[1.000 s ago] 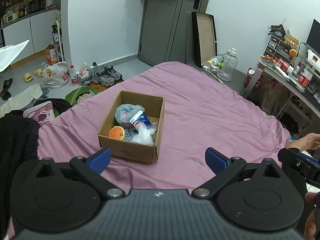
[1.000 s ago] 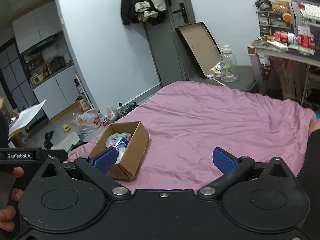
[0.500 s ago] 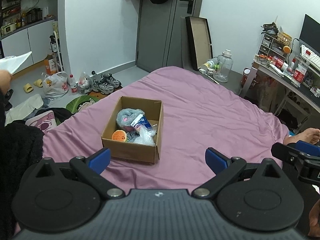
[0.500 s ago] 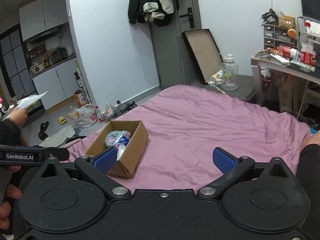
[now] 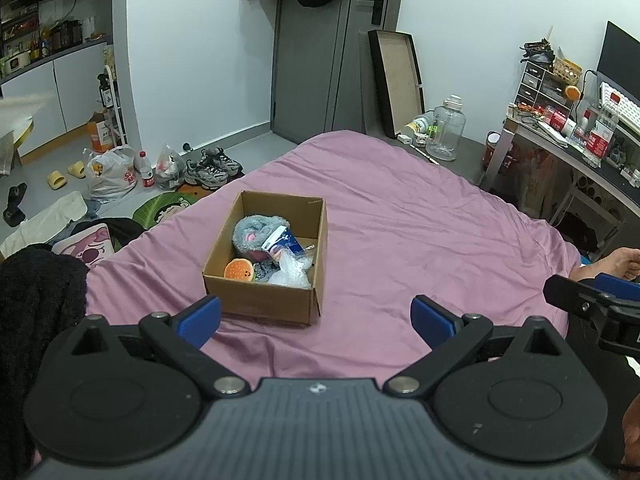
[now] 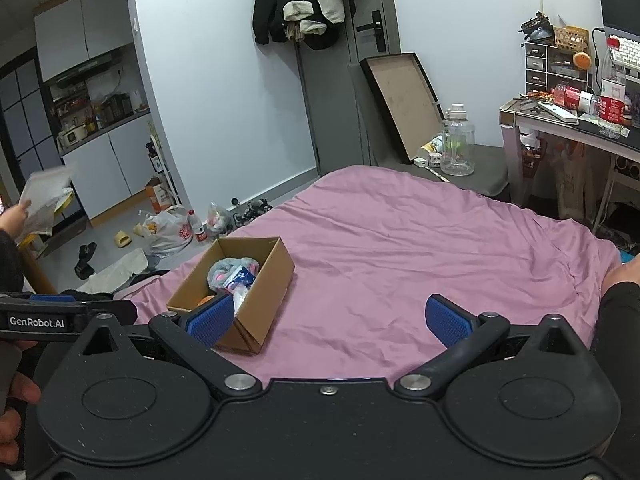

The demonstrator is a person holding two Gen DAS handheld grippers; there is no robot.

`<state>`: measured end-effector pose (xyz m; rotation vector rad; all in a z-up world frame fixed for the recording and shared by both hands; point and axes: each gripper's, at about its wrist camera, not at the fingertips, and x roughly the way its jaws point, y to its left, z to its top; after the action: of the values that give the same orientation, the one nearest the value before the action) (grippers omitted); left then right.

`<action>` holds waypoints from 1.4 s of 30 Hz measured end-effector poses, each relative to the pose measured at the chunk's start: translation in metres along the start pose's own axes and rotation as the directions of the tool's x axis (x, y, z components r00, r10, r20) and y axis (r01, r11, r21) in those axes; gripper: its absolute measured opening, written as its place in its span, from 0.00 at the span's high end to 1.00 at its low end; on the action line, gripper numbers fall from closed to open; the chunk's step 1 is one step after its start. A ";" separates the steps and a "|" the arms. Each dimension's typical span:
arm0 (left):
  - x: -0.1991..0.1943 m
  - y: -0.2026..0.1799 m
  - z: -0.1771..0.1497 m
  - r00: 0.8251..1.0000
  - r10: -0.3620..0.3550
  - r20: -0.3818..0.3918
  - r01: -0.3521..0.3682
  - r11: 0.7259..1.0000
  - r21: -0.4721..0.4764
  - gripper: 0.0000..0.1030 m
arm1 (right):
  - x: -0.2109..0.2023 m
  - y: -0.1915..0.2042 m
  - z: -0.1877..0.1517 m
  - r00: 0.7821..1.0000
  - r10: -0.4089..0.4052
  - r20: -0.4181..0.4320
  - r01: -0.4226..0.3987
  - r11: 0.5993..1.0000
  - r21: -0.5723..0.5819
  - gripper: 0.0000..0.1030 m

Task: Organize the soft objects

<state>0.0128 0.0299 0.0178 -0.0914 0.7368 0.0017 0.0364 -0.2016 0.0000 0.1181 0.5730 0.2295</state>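
Left tongs (image 5: 316, 318) spread wide, holding nothing, up over near edge of bed (image 5: 420, 240). Right tongs (image 6: 327, 320) same, empty. Cardboard box (image 5: 262, 300) sits on bed just ahead of left tongs. Inside: grey fluffy toy (image 5: 258, 232), orange round toy (image 5: 239, 270), clear bag (image 5: 290, 274), maybe blue packet. Looks like start, or all packed already. Next: reach down into box, pinch one soft thing gently.

We see an open cardboard box (image 5: 264, 300) on the pink bedsheet (image 5: 400, 240) near its left edge, grey plush toy (image 5: 256, 232) at its back, orange burger plush (image 5: 239, 270) front-left, crinkled clear bag (image 5: 290, 274) front-right.
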 end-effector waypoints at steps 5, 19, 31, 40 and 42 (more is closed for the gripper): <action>0.001 -0.001 -0.001 1.000 -0.002 -0.003 0.002 1.000 0.000 0.03 | 0.000 0.000 0.000 1.000 -0.001 -0.002 0.001 1.000 0.001 0.00; 0.001 0.000 -0.004 1.000 -0.001 -0.005 0.001 1.000 -0.002 0.03 | 0.000 0.004 0.000 0.999 0.036 -0.019 -0.036 0.999 -0.015 0.00; 0.000 0.000 -0.003 1.000 0.004 -0.004 -0.004 1.000 0.006 0.03 | 0.007 0.007 -0.004 0.999 -0.013 -0.032 0.012 0.999 -0.033 0.00; 0.001 0.001 -0.004 1.000 0.011 -0.005 -0.011 1.000 0.013 0.03 | 0.006 0.012 -0.004 0.999 -0.026 -0.028 0.024 0.998 -0.050 0.00; 0.002 0.000 -0.004 1.000 0.015 -0.002 -0.015 1.000 0.023 0.03 | 0.006 0.011 -0.004 0.999 -0.031 -0.028 0.029 0.998 -0.046 0.00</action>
<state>0.0116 0.0291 0.0132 -0.0638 0.7399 0.0072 0.0377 -0.1895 -0.0046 0.0617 0.5973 0.2153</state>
